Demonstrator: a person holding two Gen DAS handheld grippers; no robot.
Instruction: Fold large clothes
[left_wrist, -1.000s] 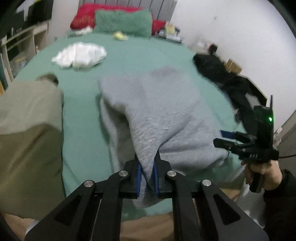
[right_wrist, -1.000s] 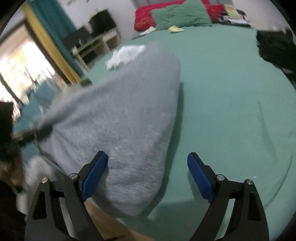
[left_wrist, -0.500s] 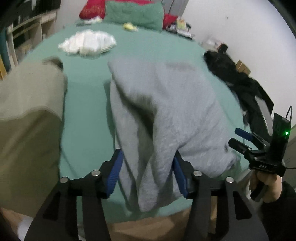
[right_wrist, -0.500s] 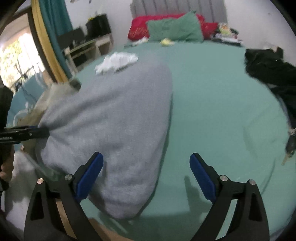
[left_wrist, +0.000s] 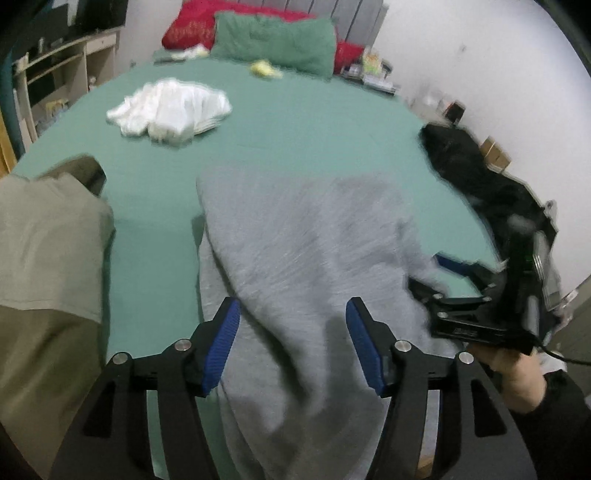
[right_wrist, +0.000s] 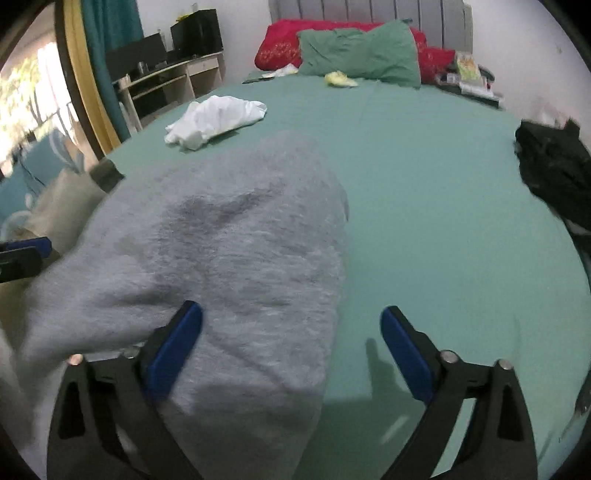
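Grey garment (left_wrist: 306, 240) lies released on the bed (left_wrist: 295, 122); my left gripper (left_wrist: 291, 343) and right gripper (right_wrist: 291, 343) have just been opening, ready to regrasp.

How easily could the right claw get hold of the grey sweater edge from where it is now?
Probably easily. The right claw is open, its jaws having just widened, and the grey sweater already lies partly between them, near the bed edge. Nothing covers that edge.

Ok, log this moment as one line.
grey garment on bed | left gripper jaws just opening, released | right gripper open, not gripping
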